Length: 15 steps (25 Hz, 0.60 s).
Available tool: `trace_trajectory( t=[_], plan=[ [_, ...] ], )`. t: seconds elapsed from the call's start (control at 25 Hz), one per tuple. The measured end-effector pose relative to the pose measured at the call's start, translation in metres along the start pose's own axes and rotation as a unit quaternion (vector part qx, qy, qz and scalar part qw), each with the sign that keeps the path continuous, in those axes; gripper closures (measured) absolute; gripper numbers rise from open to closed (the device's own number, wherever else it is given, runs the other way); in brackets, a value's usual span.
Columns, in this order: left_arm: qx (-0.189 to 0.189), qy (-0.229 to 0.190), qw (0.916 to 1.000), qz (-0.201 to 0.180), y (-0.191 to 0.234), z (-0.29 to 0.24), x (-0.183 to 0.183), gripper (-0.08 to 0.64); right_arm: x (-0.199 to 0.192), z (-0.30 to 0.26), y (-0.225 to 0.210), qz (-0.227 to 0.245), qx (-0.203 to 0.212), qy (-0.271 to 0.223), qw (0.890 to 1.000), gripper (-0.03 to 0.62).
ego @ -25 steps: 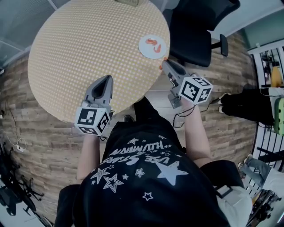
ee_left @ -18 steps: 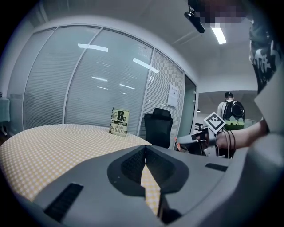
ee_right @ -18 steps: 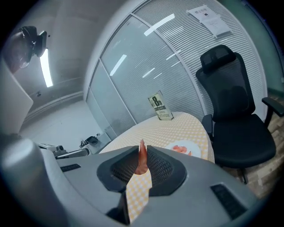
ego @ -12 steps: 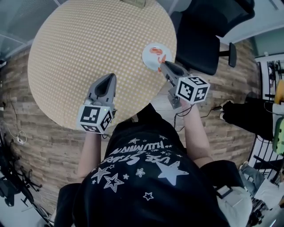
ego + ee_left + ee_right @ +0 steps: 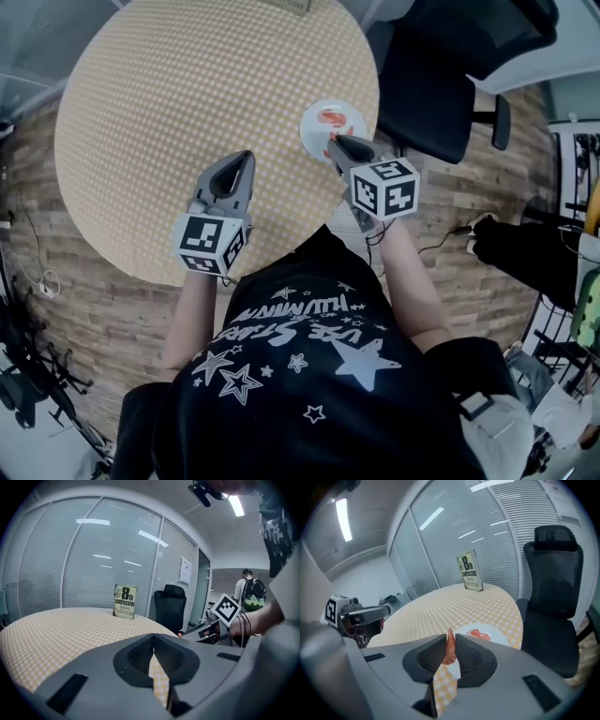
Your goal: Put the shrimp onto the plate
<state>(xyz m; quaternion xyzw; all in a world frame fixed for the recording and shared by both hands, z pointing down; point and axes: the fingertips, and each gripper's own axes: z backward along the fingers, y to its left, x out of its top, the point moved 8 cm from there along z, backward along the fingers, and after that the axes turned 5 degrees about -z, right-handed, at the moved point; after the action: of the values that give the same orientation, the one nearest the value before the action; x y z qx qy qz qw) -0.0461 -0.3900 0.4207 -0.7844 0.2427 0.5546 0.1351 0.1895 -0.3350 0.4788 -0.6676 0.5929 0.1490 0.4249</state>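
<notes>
Head view: round table (image 5: 187, 103) under yellow-and-white checked cloth, filling top of frame. Small round white plate (image 5: 317, 132) near table edge at 3 o'clock, glossy, with second shrimp (image 5: 334, 117) lying on it, orange, curled. Right gripper (image 5: 334, 142) at plate's 6 o'clock rim, grey plastic, tapered nose covering part of that rim, marker cube behind.

Right gripper view: jaws clamped on shrimp (image 5: 449, 649), orange-pink, slim, upright, pointed tip poking above ribbed dark pads. Shrimp held in air at plate's near rim, not lying on it; plate just beyond jaws at 1 o'clock.

Left gripper (image 5: 236, 165) over table near 6 o'clock edge, well apart from plate. Left gripper view: jaws pressed together, nothing between, checked cloth visible through slit below.

Black office chair (image 5: 436, 80) just off table at 2 o'clock, padded, with headrest and armrests, close behind plate. Book (image 5: 469, 572) standing upright at table's 12 o'clock edge, pale cover, large "8th" print. Glass walls (image 5: 93, 564) with blinds behind table. Brick-pattern floor (image 5: 94, 309) around table. Black shirt (image 5: 309, 375) with white stars at bottom of head view. Person with backpack (image 5: 247, 590) far back at 3 o'clock in left gripper view.
</notes>
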Motion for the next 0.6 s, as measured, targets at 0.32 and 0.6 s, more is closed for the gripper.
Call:
trace_trajectory(
  t=[0.32, 0.6],
  plan=[
    [-0.005, 0.029, 0.9996, 0.001, 0.004, -0.019, -0.007, 0.551, -0.005, -0.028, -0.004, 0.043, -0.034, 0.061, 0.997, 0.528],
    [-0.008, 0.05, 0.9987, 0.005, 0.009, -0.02, -0.012, 0.551, -0.007, -0.049, -0.002, 0.046, -0.057, 0.098, 0.992, 0.526]
  ],
)
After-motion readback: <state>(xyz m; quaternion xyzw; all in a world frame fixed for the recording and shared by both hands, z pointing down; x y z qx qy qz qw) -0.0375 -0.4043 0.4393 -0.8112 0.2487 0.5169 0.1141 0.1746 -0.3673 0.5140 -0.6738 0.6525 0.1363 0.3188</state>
